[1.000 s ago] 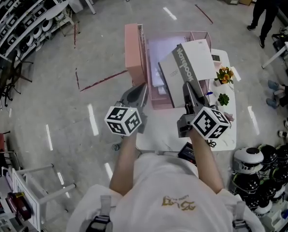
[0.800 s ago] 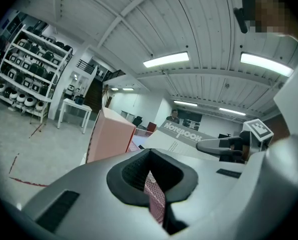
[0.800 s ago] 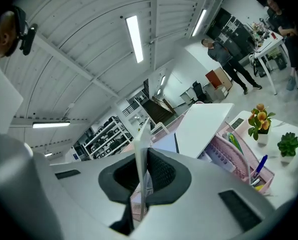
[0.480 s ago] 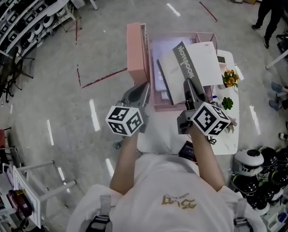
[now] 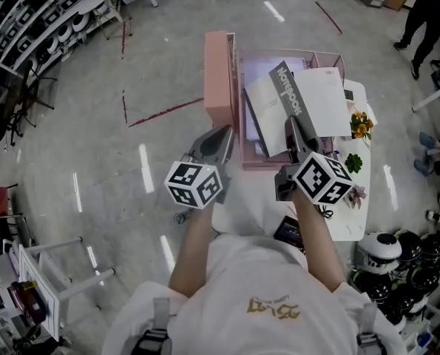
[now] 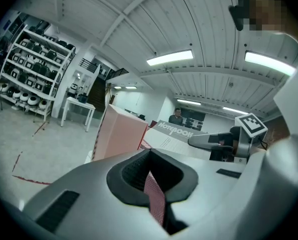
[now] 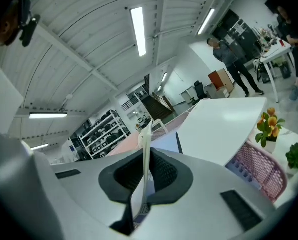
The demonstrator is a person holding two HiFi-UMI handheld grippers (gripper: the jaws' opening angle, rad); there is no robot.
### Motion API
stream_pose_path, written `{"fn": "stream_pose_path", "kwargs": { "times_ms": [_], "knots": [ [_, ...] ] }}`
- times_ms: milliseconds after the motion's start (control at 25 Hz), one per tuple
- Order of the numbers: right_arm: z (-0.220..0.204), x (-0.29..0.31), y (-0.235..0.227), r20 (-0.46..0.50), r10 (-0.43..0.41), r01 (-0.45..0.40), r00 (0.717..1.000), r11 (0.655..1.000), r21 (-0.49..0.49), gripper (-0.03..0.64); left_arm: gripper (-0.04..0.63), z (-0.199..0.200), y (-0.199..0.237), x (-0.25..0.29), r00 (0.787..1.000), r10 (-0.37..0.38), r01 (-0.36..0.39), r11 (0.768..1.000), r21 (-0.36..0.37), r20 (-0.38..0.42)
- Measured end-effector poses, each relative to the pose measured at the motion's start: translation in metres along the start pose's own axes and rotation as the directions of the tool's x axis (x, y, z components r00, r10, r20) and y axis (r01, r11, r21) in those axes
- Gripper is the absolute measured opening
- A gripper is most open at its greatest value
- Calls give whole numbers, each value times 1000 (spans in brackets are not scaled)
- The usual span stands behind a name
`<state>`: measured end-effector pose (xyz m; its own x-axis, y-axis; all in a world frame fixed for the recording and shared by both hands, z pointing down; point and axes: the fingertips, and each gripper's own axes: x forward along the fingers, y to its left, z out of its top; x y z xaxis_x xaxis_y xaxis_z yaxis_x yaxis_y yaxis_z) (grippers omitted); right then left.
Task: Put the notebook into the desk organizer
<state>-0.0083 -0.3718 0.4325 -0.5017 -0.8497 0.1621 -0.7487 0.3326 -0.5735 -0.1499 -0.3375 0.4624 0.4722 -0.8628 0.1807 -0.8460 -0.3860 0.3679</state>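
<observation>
A white notebook (image 5: 312,102) with a grey spine hangs tilted over the right part of the pink desk organizer (image 5: 218,80). My right gripper (image 5: 293,130) is shut on its near lower edge. In the right gripper view the thin cover (image 7: 145,149) stands pinched between the pads of that gripper (image 7: 143,180). My left gripper (image 5: 223,137) is shut on the organizer's near pink mesh wall (image 6: 155,196), left of the notebook. The left gripper view also shows the organizer's tall pink panel (image 6: 119,136) and the notebook (image 6: 175,133) ahead.
The organizer stands on a small white table (image 5: 342,217). A pot of orange flowers (image 5: 361,124) and a little green plant (image 5: 353,163) sit at its right edge. Helmets (image 5: 404,272) lie on the floor at the right. A person (image 5: 427,13) stands far right.
My right gripper has carried the notebook a little further over the organizer. The left gripper keeps its hold on the mesh wall.
</observation>
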Motion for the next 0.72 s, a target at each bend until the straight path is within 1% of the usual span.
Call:
{"fn": "stream_pose_path", "kwargs": {
  "times_ms": [120, 240, 480, 600, 720],
  "knots": [
    [1, 2, 2, -8, -14, 13, 1000, 995, -101, 21, 17, 0, 1, -1, 1000, 2, -2, 1000, -1, -1],
    [2, 3, 2, -10, -54, 51, 998, 976, -213, 43, 17, -1, 2, -2, 1000, 5, -5, 1000, -4, 1],
    [0, 3, -1, -20, -106, 93, 994, 934, -345, 71, 17, 0, 0, -5, 1000, 4, -4, 1000, -7, 4],
    [2, 4, -1, -20, -127, 107, 992, 904, -414, 86, 17, 1, -1, -4, 1000, 1, -1, 1000, -1, 3],
    [4, 5, 0, -16, -151, 123, 988, 856, -502, 100, 17, 1, -1, -3, 1000, -1, 1, 1000, 0, 0]
  ]
}}
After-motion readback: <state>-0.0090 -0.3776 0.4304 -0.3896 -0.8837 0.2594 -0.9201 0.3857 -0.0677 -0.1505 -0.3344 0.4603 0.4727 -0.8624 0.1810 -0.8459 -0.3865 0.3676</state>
